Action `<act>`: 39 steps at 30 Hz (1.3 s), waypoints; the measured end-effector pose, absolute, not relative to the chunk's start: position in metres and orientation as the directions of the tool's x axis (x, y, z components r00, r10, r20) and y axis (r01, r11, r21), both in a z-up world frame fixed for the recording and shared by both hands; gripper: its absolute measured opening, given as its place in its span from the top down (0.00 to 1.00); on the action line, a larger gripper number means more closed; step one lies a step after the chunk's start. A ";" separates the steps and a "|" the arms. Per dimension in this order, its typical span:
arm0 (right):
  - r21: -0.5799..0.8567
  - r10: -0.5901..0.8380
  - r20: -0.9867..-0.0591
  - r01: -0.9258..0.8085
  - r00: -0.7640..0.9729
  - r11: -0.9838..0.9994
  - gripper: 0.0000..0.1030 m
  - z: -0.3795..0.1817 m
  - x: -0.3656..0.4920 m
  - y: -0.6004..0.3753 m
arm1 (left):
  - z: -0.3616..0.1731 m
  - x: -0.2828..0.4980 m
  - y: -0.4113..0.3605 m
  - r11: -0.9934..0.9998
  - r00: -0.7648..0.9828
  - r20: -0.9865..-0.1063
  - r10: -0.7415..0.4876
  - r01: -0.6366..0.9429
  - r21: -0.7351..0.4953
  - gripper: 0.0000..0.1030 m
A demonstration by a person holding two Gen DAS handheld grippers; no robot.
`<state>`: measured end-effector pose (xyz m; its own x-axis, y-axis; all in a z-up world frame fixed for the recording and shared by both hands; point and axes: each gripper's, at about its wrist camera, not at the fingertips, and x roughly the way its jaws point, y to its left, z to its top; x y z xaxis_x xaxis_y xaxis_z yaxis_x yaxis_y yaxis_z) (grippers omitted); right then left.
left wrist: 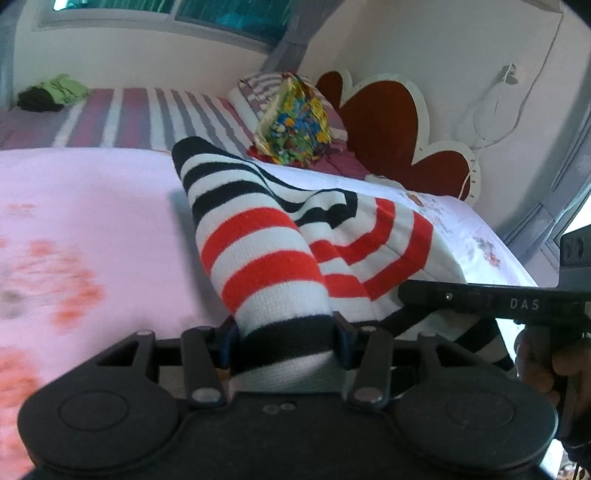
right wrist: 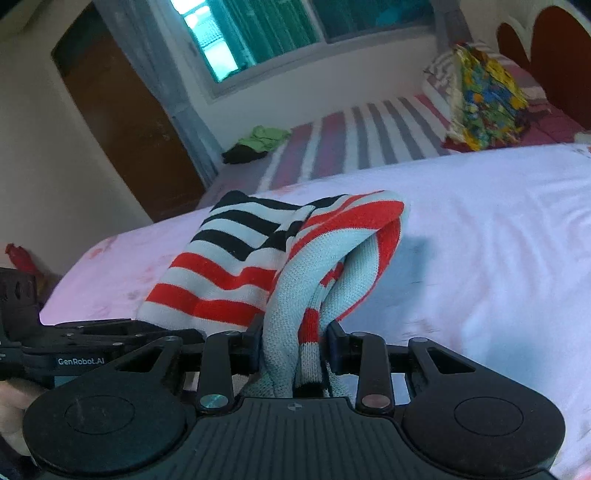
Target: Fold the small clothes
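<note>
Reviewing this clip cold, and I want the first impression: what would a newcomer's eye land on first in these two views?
First, the striped knit garment, red, white and black, lifted off the pale pink sheet with the left gripper and right gripper each clamped on a bunch of it. Next, the gaudy multicoloured bag standing farther back on the bed, beside the dark red scalloped headboard.

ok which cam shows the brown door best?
Right wrist. The brown door fills the upper left of that view, beside the window, most of its face visible. The left wrist view doesn't show it at all; it looks toward the red headboard instead.
</note>
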<state>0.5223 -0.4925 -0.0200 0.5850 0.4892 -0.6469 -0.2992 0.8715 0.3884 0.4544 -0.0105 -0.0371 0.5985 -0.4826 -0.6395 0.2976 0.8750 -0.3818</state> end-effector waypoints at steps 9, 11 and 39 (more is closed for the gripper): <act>0.475 0.622 -0.613 -0.402 0.487 0.783 0.68 -0.038 0.494 -0.320 | -0.022 0.494 -0.005 0.927 0.620 -0.690 -0.374 0.219 -0.306 0.54; 0.506 0.659 -0.604 -0.423 0.448 0.752 0.68 -0.047 0.490 -0.290 | -0.028 0.506 -0.001 0.928 0.625 -0.689 -0.367 0.192 -0.320 0.53; 0.168 0.462 -0.768 -0.558 0.442 0.813 1.00 -0.118 0.421 -0.220 | -0.079 0.422 -0.053 0.958 0.710 -0.668 -0.222 0.287 -0.013 0.48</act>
